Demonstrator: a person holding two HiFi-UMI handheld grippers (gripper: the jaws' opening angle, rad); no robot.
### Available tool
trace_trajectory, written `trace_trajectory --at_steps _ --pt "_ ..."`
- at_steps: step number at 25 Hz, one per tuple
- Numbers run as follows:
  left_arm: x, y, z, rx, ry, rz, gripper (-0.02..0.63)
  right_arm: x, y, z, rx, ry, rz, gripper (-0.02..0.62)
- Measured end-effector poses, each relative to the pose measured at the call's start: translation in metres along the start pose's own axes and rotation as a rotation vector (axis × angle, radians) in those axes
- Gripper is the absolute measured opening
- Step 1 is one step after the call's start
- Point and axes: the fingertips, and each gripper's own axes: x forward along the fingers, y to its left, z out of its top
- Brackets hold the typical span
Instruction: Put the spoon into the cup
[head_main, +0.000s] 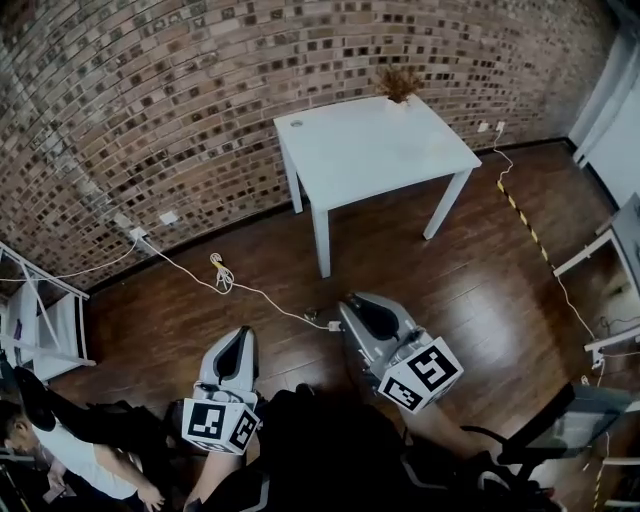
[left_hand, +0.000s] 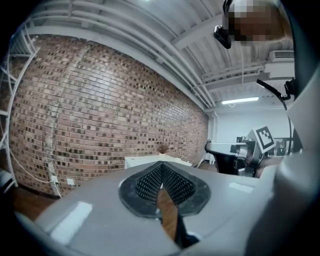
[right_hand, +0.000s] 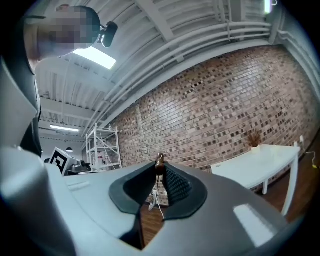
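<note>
My right gripper (head_main: 352, 300) is held level over the wooden floor, well short of the white table (head_main: 370, 150). Its jaws are shut on a small brown rounded tip (right_hand: 159, 161) that pokes up between the pads; it looks like the spoon's end, and the rest is hidden. My left gripper (head_main: 240, 335) hangs beside it to the left, its pads (left_hand: 150, 182) meeting at the tip with nothing between them. A small pale round thing (head_main: 296, 124) sits at the table's far left corner; whether it is the cup I cannot tell.
A dried plant (head_main: 400, 84) stands at the table's back edge by the brick wall. White cables (head_main: 222, 275) trail over the floor. A white rack (head_main: 40, 320) is at left, a person (head_main: 70, 450) at lower left, a chair (head_main: 560, 420) at lower right.
</note>
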Motion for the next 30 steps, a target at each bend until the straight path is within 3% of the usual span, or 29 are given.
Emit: trace_trajectory --at_steps 5,9,15,22,30 --pt "0.055 0.009 0.008 0.003 -0.003 -0.071 -0.006 0.020 -0.046 0.010 0.004 -0.007 -0.077 0.049" --pt "0.099 0.017 0.022 0.025 -0.052 -0.095 -0.006 0.033 -0.068 0.027 -0.085 -0.012 -0.130 0.049" --pt "0.159 0.000 0.021 0.030 -0.022 -0.161 -0.006 0.040 -0.123 0.035 -0.058 -0.014 -0.139 0.049" --pt "0.239 -0.049 0.019 -0.006 -0.027 -0.077 -0.006 0.020 -0.217 0.056 -0.062 -0.003 -0.081 0.049" --pt "0.327 -0.124 0.020 0.001 -0.032 -0.057 -0.006 -0.019 -0.320 0.093 -0.072 0.018 -0.028 0.049"
